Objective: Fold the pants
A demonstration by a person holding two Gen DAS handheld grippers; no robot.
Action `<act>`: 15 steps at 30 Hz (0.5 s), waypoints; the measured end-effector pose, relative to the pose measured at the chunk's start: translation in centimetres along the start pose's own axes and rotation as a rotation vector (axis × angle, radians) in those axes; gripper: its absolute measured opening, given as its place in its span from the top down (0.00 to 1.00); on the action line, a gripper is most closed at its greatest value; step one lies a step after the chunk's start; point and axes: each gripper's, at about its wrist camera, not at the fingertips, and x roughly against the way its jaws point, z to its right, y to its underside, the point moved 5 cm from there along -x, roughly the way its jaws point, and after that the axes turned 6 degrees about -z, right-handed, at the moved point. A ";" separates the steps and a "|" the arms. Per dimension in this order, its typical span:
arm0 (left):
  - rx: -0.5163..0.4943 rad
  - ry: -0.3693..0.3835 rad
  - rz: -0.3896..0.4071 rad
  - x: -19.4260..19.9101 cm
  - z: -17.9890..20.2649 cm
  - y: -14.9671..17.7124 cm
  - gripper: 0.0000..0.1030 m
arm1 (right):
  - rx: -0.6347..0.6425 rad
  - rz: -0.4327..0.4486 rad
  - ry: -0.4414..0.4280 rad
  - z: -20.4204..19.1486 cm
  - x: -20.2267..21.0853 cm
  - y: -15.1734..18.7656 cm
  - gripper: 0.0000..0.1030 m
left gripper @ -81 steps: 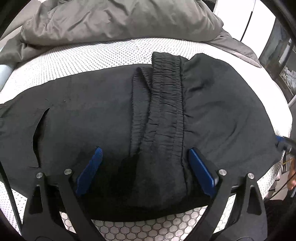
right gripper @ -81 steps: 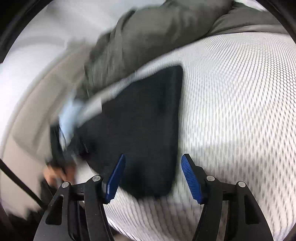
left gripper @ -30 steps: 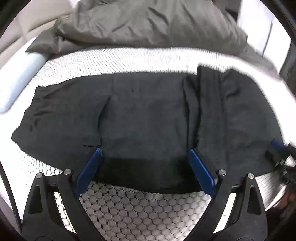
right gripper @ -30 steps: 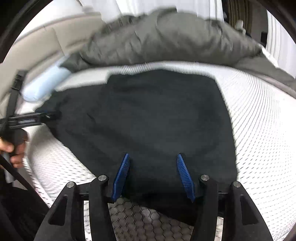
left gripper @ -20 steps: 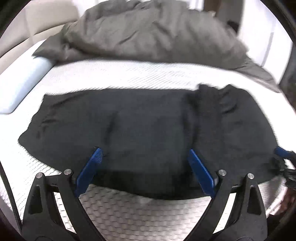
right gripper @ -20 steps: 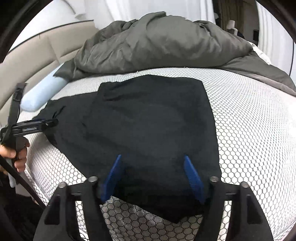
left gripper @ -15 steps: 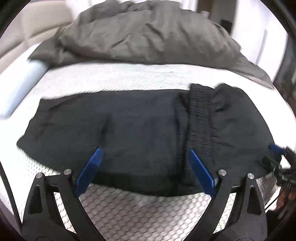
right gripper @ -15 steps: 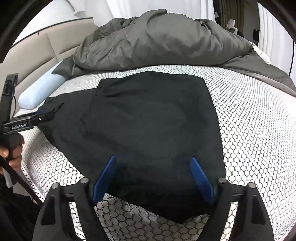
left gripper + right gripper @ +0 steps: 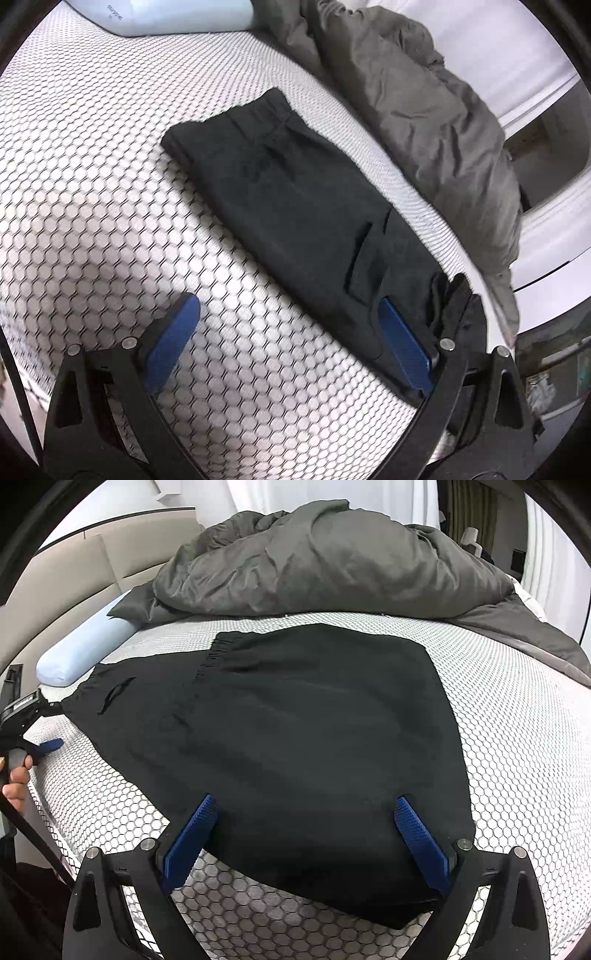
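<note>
The black pants (image 9: 314, 738) lie folded on the white honeycomb-patterned mattress (image 9: 517, 757), spread flat near its front edge, with the elastic waistband toward the far side and a pocket slit showing at the left end. My right gripper (image 9: 304, 834) hangs low over the near edge of the pants and its jaws are opening; the blue pads stand wide to either side of the cloth with fabric lying between them, and neither pad presses on it. My left gripper (image 9: 291, 339) sits at the other end of the pants, its jaws spread wide: one blue pad is over bare mattress, the other rests right at the edge of the dark cloth, where a bunched bit of fabric sits beside the finger, though I cannot tell whether it touches. From the right wrist view I can see that left gripper at the far left, held by my hand (image 9: 14, 786), with its tip at the corner of the pants. A crumpled grey duvet (image 9: 332, 565) is heaped behind the pants, and a pale blue bolster pillow (image 9: 81, 653) lies against the beige headboard (image 9: 62, 579) on the left
</note>
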 end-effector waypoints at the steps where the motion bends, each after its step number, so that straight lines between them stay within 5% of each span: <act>1: 0.006 0.008 -0.003 -0.2 0.0 -0.3 0.07 | 0.002 -0.002 0.000 -0.1 0.0 0.0 0.04; 5: 0.101 0.016 0.011 -1.8 -0.5 -2.8 0.07 | -0.002 -0.008 -0.006 -0.1 -0.3 -0.1 0.04; 8: 0.054 -0.043 0.041 -3.3 0.1 -5.0 0.14 | -0.006 -0.010 -0.010 0.0 -0.2 -0.2 0.04; 11: 0.021 -0.102 0.087 -3.9 0.8 -6.1 0.60 | -0.013 0.002 -0.025 0.2 0.1 -0.2 0.04; 12: 0.001 -0.103 0.096 -3.9 1.3 -6.5 0.84 | -0.020 0.004 -0.026 0.4 0.1 -0.3 0.04; 15: -0.064 -0.110 0.193 -1.6 4.2 -6.9 0.91 | -0.057 0.000 -0.026 1.3 0.0 -0.3 0.04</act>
